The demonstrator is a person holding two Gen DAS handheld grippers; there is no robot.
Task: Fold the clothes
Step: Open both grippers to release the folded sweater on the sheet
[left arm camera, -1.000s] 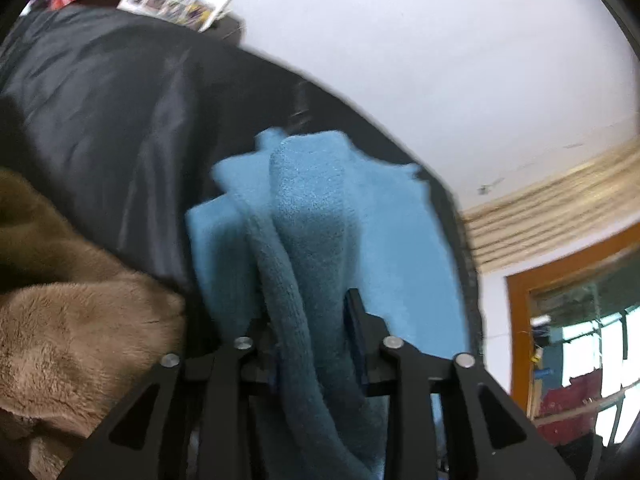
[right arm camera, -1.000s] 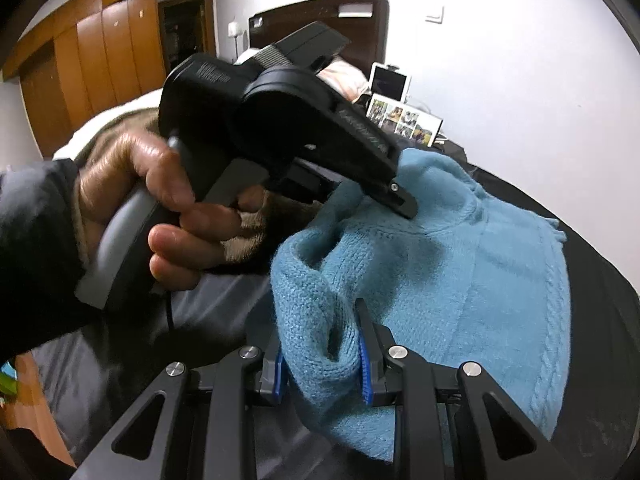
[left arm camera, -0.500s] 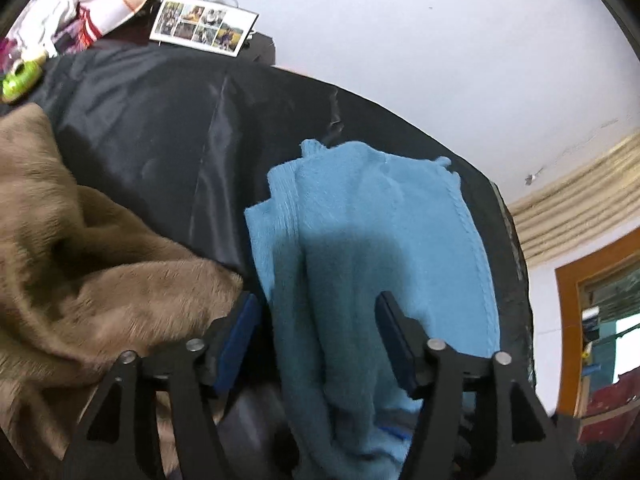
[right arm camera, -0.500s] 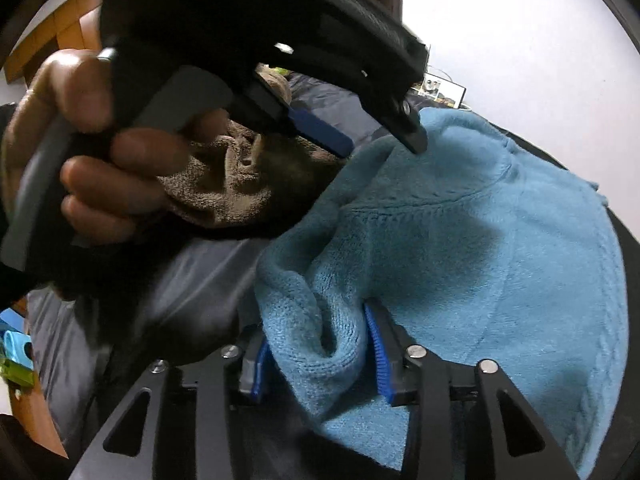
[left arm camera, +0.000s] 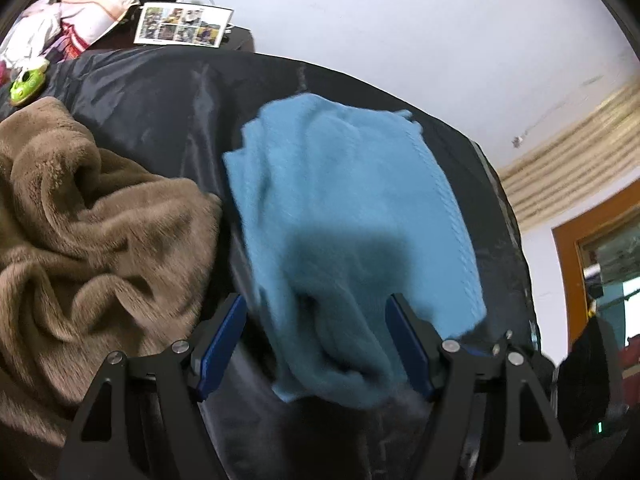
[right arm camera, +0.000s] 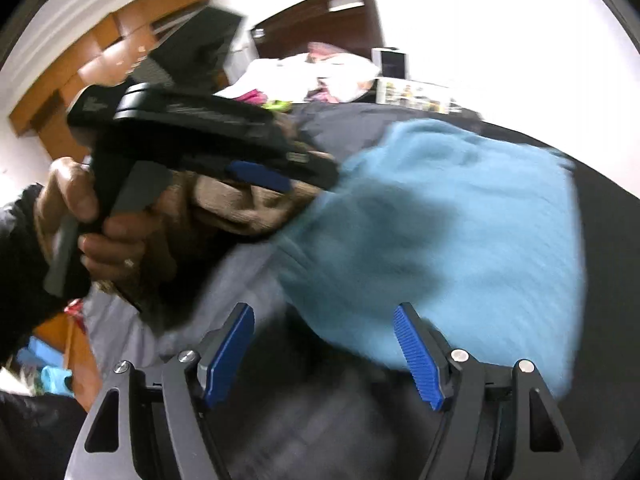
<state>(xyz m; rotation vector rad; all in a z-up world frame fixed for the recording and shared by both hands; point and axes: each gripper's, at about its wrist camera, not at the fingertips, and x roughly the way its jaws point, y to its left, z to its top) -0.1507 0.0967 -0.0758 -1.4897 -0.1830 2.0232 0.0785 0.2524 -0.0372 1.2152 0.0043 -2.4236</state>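
Left wrist view: my left gripper has its jaws opening, pads clear of the blue sweater, whose near end lies loose between them. It sits folded on the dark bed cover, toward the wall-side edge; brown fleece beside it looks unfolded

Right wrist view: my right gripper is opening too, nothing gripped, sweater's near edge just ahead. I judge this fold done; fleece remains
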